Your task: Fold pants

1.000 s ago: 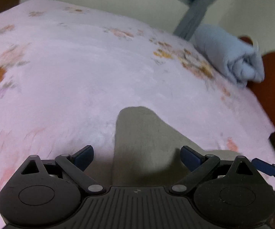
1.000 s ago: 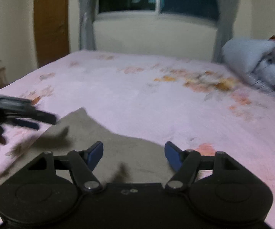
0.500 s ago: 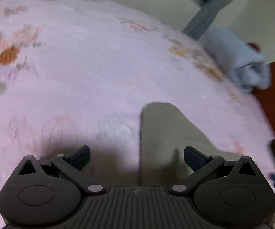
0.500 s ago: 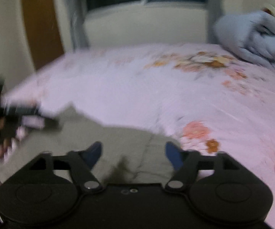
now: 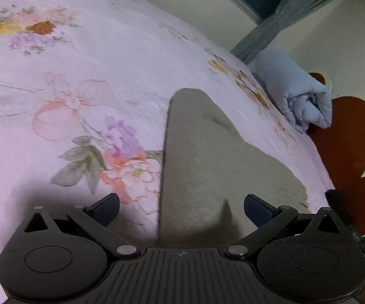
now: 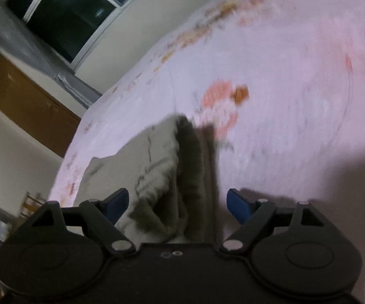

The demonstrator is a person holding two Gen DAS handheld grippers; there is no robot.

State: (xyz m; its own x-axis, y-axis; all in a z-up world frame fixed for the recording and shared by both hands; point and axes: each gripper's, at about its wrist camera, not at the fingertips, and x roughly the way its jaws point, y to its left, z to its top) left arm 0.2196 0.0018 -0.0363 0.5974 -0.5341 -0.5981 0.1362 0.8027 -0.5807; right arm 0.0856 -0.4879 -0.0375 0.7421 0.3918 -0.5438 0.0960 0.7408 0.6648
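Grey-olive pants (image 5: pixel 202 162) lie flat on a pink floral bedsheet (image 5: pixel 81 71), one leg pointing away from me in the left wrist view. My left gripper (image 5: pixel 181 207) is open just above the pants' near edge, jaws wide apart. In the right wrist view the pants (image 6: pixel 157 167) show a folded, layered edge running toward the camera. My right gripper (image 6: pixel 177 204) is open and straddles that folded edge, holding nothing. This view is tilted and blurred.
A rolled light-blue blanket (image 5: pixel 296 93) lies at the bed's far right by a red-brown headboard (image 5: pixel 347 139). A dark window (image 6: pixel 63 17), grey curtain (image 6: pixel 12 35) and wooden door (image 6: pixel 30 106) stand beyond the bed. The sheet (image 6: pixel 296 88) spreads to the right.
Both grippers have moved closer to the pants. The right wrist view has rolled strongly and now looks along the pants' folded edge. Both grippers stay open.
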